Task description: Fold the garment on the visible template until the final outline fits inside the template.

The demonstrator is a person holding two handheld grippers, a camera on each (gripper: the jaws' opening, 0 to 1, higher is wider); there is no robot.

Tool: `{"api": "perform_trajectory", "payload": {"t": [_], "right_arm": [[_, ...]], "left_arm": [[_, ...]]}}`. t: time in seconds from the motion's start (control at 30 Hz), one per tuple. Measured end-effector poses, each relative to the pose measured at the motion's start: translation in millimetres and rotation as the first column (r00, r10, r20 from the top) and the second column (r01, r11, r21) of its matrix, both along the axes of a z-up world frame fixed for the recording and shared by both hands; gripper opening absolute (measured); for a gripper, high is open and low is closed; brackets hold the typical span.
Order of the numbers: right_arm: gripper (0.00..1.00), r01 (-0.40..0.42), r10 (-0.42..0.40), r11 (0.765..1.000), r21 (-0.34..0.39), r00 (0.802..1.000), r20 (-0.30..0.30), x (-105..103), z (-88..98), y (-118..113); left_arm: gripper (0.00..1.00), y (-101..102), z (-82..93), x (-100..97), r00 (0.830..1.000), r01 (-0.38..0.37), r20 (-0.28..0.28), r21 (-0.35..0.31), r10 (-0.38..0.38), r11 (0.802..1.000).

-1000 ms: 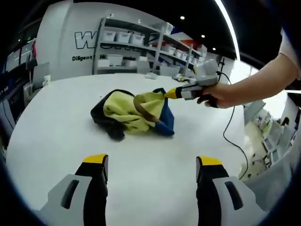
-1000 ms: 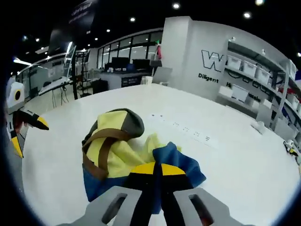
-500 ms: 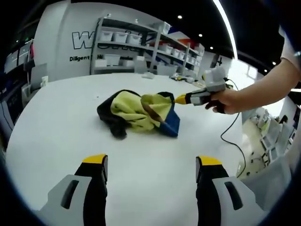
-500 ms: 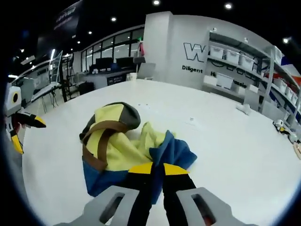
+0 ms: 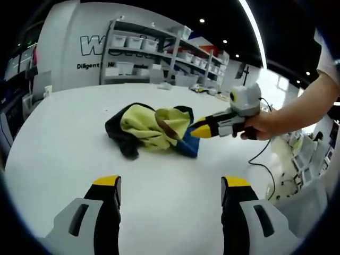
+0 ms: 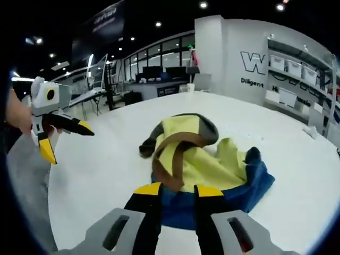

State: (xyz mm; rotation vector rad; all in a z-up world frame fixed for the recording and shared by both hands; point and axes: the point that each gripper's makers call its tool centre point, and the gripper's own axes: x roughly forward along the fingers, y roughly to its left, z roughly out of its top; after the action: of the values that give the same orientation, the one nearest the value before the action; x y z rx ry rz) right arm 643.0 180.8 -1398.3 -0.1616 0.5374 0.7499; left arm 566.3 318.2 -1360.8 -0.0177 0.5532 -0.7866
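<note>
Two grippers are seen over a white table (image 5: 64,159). The right gripper (image 6: 178,190), clamped on the garment's (image 6: 204,159) blue edge half a second ago, is now parted slightly at that edge, nothing clearly held; a regrasp is likely. The left gripper (image 5: 170,183) is held wide open and empty, well apart. The soft, crumpled yellow-and-blue cloth, brown-banded, lies heaped mid-table, unfolded.

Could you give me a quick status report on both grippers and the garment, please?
Left gripper open, held back over bare table. Right gripper jaws slightly apart at garment's blue edge; grip unclear. Garment crumpled, not yet folded. Nothing in the way.
</note>
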Motion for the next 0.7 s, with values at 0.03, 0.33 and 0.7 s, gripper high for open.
{"api": "perform_trajectory", "payload": {"t": [0.03, 0.33, 0.7], "right_arm": [[0.22, -0.014, 0.014, 1.000, 0.005, 0.999, -0.029, -3.0, -5.6, 4.6], [0.33, 0.043, -0.040, 0.999, 0.023, 0.992, -0.124, 6.5, -26.1, 9.0], [0.17, -0.103, 0.104, 0.994, 0.023, 0.992, -0.078, -16.1, -17.2, 39.7]], "left_arm": [[0.75, 0.2, 0.4, -0.1, 1.000, -0.001, 0.000, -0.001, 0.001, 1.000], [0.74, 6.5, -0.1, -2.0, 1.000, -0.013, -0.001, 0.013, 0.013, 1.000], [0.74, 6.4, -2.3, -1.0, 1.000, -0.019, -0.003, 0.016, 0.019, 1.000]]}}
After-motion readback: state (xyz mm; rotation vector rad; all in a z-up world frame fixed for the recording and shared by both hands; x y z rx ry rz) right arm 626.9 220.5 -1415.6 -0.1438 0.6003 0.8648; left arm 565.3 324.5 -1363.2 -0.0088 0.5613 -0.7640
